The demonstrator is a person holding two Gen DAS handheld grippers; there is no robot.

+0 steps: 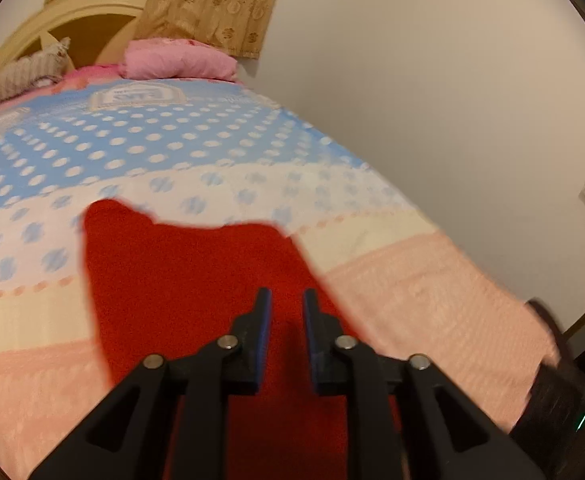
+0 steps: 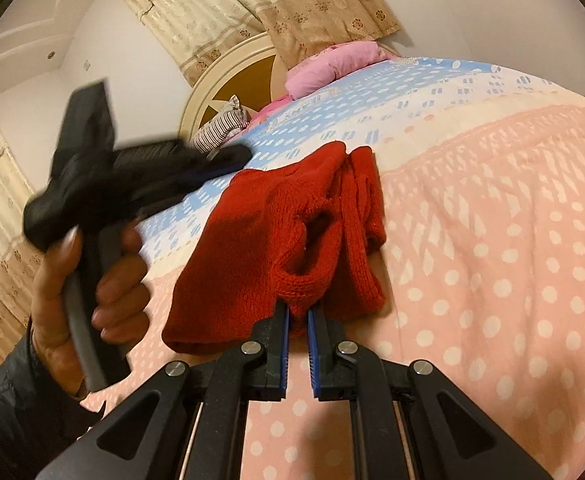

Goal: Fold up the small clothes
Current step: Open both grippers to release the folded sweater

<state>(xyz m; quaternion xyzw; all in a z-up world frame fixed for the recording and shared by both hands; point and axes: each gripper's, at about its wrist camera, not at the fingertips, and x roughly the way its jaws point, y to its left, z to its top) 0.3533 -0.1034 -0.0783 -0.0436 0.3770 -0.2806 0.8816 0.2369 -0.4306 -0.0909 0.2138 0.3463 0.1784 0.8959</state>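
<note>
Right gripper (image 2: 298, 310) pinches the near edge of a red knitted garment (image 2: 292, 240) lying on the bedspread (image 2: 492, 240); left gripper (image 1: 287, 300), fingers apart, holds nothing above it.

A bedspread (image 1: 220, 148) with blue, white and pink dotted bands is covering the bed. 1 pink pillow (image 1: 178, 62) is lying near the cream curved headboard (image 1: 72, 16), a striped pillow (image 2: 220, 128) beside it. Beige flowered curtains (image 2: 292, 4) are hanging behind.
</note>
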